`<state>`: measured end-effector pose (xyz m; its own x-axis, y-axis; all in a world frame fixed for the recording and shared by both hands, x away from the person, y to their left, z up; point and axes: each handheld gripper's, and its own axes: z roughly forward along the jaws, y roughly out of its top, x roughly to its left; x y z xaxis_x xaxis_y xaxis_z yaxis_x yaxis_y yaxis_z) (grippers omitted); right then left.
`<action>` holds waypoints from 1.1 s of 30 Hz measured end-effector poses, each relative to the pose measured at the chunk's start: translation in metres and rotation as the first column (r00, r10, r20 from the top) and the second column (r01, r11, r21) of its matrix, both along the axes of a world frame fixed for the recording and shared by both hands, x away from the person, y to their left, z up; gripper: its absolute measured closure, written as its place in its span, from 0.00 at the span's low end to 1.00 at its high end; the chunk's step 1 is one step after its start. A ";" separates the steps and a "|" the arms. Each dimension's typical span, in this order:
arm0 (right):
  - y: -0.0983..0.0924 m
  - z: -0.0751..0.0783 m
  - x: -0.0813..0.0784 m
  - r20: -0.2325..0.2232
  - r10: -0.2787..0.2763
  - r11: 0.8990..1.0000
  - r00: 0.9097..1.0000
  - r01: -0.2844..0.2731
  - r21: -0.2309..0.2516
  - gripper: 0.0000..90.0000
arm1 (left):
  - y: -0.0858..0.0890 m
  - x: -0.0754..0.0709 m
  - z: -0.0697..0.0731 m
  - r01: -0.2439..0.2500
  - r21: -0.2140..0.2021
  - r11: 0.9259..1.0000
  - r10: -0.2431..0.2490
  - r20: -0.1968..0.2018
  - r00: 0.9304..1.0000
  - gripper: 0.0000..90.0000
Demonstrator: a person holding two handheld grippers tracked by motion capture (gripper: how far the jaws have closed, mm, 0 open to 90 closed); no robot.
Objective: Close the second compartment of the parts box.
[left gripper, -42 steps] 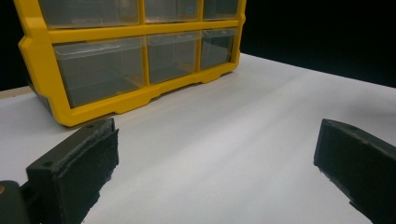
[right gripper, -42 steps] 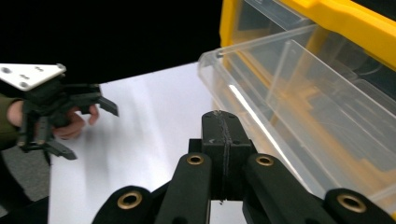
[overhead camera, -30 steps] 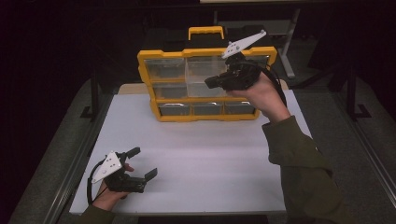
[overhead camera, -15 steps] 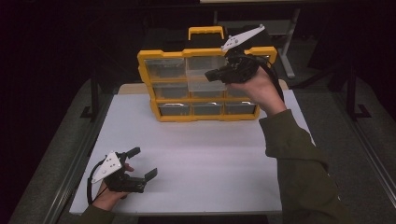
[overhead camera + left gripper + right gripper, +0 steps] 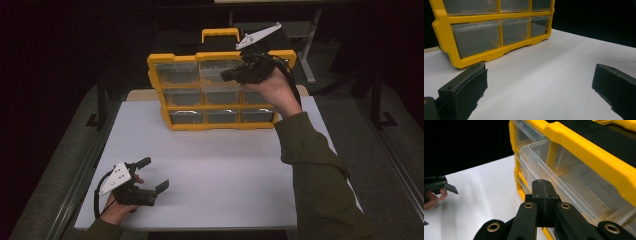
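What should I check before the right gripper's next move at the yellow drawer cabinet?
1. Right gripper jaws shut, nothing between them: ok.
2. Gripper tip close to the clear plastic drawer in the top row, which stands partly pulled out of the yellow plastic cabinet with clear drawers: ok; whether the tip touches the drawer: cannot tell.
3. Cabinet upright on the white table top: ok.
4. Left gripper open and low over the table, well away from the cabinet: ok.
5. What the pulled-out drawer holds: cannot tell.
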<state>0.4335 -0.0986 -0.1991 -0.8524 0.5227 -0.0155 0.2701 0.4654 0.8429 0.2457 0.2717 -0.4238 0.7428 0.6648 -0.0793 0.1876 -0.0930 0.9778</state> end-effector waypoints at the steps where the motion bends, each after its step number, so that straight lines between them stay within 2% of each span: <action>1: -0.001 0.000 0.001 -0.003 -0.004 1.000 1.000 0.004 0.004 1.00 | 0.000 0.000 0.000 0.001 0.002 1.000 -0.001 0.002 1.000 0.00; 6: -0.004 -0.001 0.005 -0.004 -0.028 1.000 1.000 0.028 0.008 1.00 | 0.000 0.000 0.000 0.000 0.004 1.000 0.000 0.005 1.000 0.00; 9: -0.007 -0.001 0.006 -0.017 -0.045 0.999 0.999 0.046 0.029 1.00 | 0.000 0.000 0.000 0.001 0.003 1.000 -0.001 0.006 1.000 0.00; 12: -0.008 -0.001 0.008 -0.016 -0.055 0.998 0.998 0.056 0.029 1.00 | 0.000 0.001 0.000 0.005 0.016 1.000 -0.005 0.011 1.000 0.00; 21: -0.007 -0.004 0.017 -0.013 -0.099 0.994 0.995 0.099 0.051 1.00 | 0.000 0.000 0.000 0.000 0.002 1.000 0.000 0.001 1.000 0.00; 23: -0.007 -0.004 0.019 -0.011 -0.105 0.993 0.994 0.106 0.052 1.00 | 0.002 0.002 0.000 0.003 0.010 1.000 -0.003 0.016 1.000 0.00; 26: -0.006 -0.004 0.021 -0.008 -0.116 0.992 0.993 0.116 0.057 1.00 | 0.001 0.000 0.000 -0.001 0.006 1.000 0.001 0.002 1.000 0.00; 29: -0.006 -0.005 0.023 -0.001 -0.122 0.991 0.993 0.122 0.062 1.00 | 0.001 0.000 0.000 -0.003 0.007 1.000 0.003 0.004 1.000 0.00; 30: -0.006 -0.006 0.023 -0.006 -0.123 0.990 0.992 0.123 0.065 1.00 | 0.003 0.001 0.000 0.000 0.018 1.000 0.000 0.018 1.000 0.00; 33: -0.005 -0.007 0.023 -0.001 -0.124 0.990 0.992 0.123 0.067 1.00 | 0.003 0.000 0.000 -0.002 0.010 1.000 0.002 0.013 1.000 0.00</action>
<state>0.4561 -0.1039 -0.2064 -0.7812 0.6239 0.0203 0.3190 0.3710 0.8721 0.2454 0.2743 -0.4237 0.7422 0.6673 -0.0628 0.1748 -0.1022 0.9793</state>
